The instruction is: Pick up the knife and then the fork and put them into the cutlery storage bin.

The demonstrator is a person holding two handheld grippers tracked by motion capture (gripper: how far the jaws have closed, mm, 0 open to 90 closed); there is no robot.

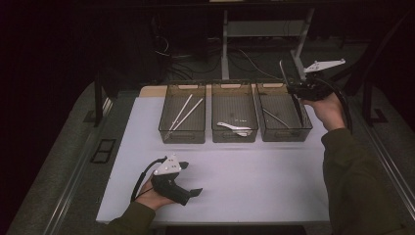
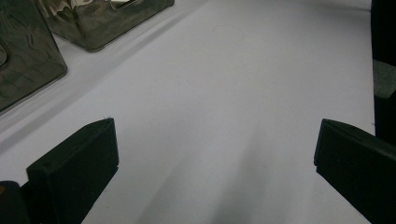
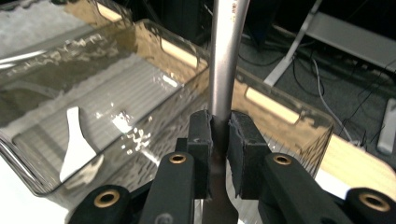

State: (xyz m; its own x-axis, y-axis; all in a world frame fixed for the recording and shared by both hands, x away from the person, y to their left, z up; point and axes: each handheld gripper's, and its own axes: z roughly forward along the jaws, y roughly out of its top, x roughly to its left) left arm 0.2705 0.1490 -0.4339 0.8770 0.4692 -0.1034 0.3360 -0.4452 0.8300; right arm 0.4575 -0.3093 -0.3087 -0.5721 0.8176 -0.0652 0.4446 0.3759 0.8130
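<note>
A white surface (image 1: 244,181) carries three clear plastic bins in a row across the upper middle of the high view: the left bin (image 1: 182,113) holds two long pale sticks (image 1: 185,112), the middle bin (image 1: 234,113) white plastic spoons (image 1: 235,128), the right bin (image 1: 284,113) a thin metal piece. At the upper right of that view the right claw (image 1: 295,93) hovers at the right bin's far rim, clamped on the handle of a metal utensil (image 3: 224,79), which the right gripper view shows rising between the pads; its working end is hidden. The left claw (image 2: 215,163) rests on the surface at lower left, spread wide and empty. The sorting step looks under way; next the utensil likely needs lowering into the right bin before release.
</note>
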